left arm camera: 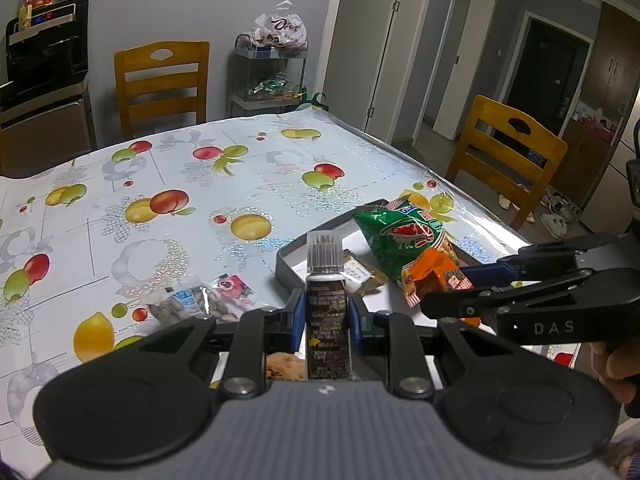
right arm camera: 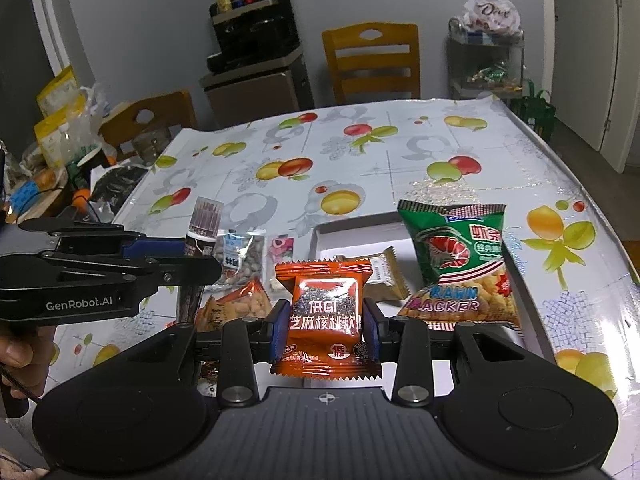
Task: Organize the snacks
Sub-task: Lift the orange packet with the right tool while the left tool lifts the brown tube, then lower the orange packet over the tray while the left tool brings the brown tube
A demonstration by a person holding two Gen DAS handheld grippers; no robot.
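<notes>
Orange foil: a sesame-walnut cake packet [right arm camera: 326,316] is clamped flat-faced between the nearly closed fingers of the right gripper [right arm camera: 326,320], print upright, its long axis running away from the claw. The left gripper [left arm camera: 322,316] is closed on a slim brown tube [left arm camera: 326,320] standing upright, clear ribbed cap [left arm camera: 325,252] uppermost. Just beyond and rightward lies the grey tray [left arm camera: 288,260], already holding a green prawn-cracker bag [right arm camera: 460,256] and a gold wrapper [right arm camera: 386,276]. The right gripper appears nearer the tray. Loose nut packets [right arm camera: 240,256] remain on the fruit-print tablecloth [left arm camera: 160,168].
</notes>
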